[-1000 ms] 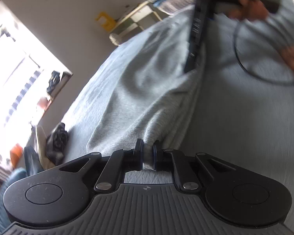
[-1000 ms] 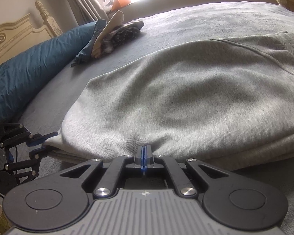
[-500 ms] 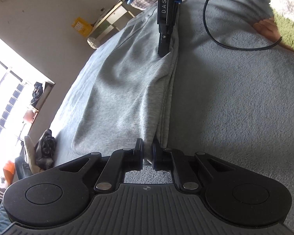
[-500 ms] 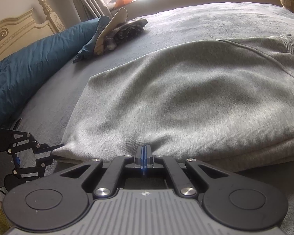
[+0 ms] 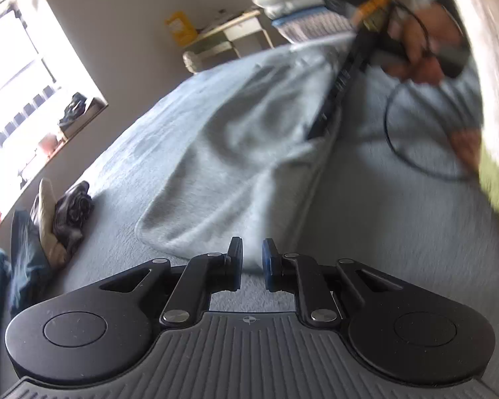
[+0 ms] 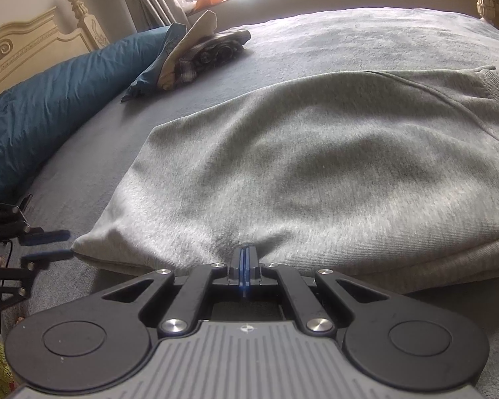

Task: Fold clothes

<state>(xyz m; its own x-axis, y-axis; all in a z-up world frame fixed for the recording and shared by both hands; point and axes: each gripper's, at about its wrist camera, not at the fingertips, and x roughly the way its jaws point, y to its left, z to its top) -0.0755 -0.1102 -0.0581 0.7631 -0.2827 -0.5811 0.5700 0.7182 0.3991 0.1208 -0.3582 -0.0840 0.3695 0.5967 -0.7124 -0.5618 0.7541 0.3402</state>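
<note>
A grey sweatshirt (image 6: pixel 316 166) lies folded on the grey bed cover (image 6: pixel 349 33); it also shows in the left wrist view (image 5: pixel 243 153). My left gripper (image 5: pixel 252 262) is open with a small gap, just short of the garment's near corner, holding nothing. It also shows at the left edge of the right wrist view (image 6: pixel 46 244), fingers apart beside the corner. My right gripper (image 6: pixel 246 259) is shut on the sweatshirt's near folded edge. It shows blurred in the left wrist view (image 5: pixel 319 129), gripping the far edge.
A pile of other clothes (image 6: pixel 196 50) lies on the bed near a blue duvet (image 6: pixel 50 99) and cream headboard (image 6: pixel 23 50). In the left wrist view a black cable (image 5: pixel 409 139), small white table (image 5: pixel 229 40) and window (image 5: pixel 16 83) show.
My left gripper has opened and let go of the sweatshirt corner, which now lies on the bed. The right gripper stays shut on the edge.
</note>
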